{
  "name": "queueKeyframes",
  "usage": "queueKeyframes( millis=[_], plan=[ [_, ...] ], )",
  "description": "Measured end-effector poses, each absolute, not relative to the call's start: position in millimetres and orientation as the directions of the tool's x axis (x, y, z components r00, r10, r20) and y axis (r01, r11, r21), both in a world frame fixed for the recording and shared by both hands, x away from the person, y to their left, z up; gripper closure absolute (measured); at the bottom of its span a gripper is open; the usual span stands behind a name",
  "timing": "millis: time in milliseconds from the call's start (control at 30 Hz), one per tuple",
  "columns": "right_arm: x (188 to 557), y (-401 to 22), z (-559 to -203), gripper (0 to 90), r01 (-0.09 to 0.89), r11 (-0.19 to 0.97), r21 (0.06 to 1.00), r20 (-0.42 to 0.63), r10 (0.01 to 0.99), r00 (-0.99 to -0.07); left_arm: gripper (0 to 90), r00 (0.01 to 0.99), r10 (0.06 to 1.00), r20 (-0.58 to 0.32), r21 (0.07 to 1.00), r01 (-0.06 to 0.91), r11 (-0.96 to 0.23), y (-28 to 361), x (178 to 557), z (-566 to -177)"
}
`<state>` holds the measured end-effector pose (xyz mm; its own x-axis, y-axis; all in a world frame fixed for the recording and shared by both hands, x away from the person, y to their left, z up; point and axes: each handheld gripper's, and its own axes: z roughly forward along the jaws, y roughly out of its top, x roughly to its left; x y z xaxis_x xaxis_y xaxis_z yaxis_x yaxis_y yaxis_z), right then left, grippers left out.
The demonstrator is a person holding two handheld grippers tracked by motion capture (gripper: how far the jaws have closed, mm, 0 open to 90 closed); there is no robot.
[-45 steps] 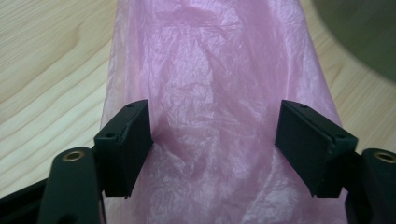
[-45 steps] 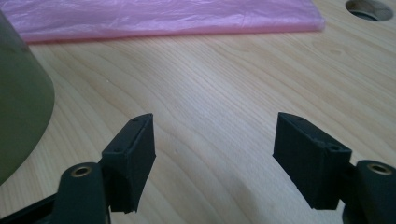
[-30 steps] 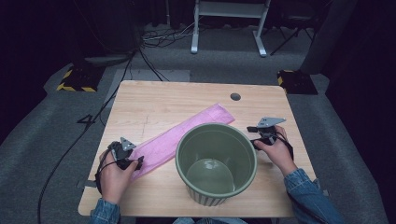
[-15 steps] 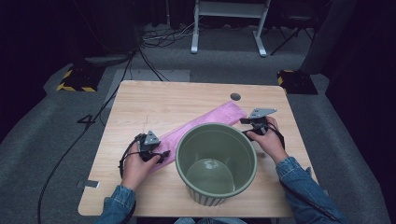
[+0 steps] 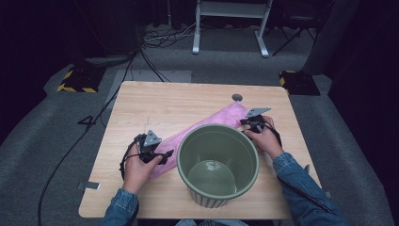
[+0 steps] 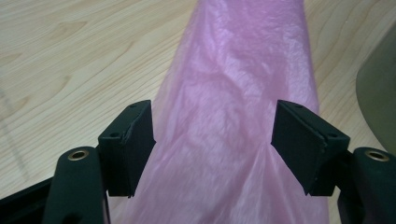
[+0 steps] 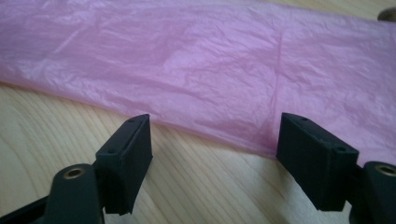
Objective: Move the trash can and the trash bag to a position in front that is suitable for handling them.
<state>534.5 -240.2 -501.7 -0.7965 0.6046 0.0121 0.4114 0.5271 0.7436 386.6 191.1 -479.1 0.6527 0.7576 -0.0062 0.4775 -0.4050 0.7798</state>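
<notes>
Pink bag (image 5: 207, 129) carries no readable writing; left gripper (image 6: 212, 140) straddles it, just reopened, right gripper (image 7: 215, 154) released beside it.

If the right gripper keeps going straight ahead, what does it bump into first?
Most likely the pink plastic bag: the open right gripper points at the bag's near edge lying flat on the wooden table, though the exact gap is hard to judge.

My high view looks forward and down from above the near edge of the table (image 5: 141, 101), at a distance. My two gripper views sit low and close, facing along their jaws. All three share the pink bag (image 5: 214, 121) (image 6: 233, 116) (image 7: 196, 60) and the tabletop.
</notes>
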Motion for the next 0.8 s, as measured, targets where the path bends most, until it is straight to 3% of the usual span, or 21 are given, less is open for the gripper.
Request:
queueKeyframes(
  millis=[400,800],
  plan=[
    [516.9,-261.8,-499.9,26.9,0.443,0.524,0.727,0.0,0.646,-0.764,29.8,0.615,0.788,-0.018,0.785,0.497,-0.37,207.5,379.8,-476.2],
    [434.4,-304.4,-496.3,26.8,0.508,0.505,0.697,0.001,0.709,-0.706,30.1,0.619,0.785,0.002,0.795,0.475,-0.377,209.6,375.0,-469.7]
  ],
)
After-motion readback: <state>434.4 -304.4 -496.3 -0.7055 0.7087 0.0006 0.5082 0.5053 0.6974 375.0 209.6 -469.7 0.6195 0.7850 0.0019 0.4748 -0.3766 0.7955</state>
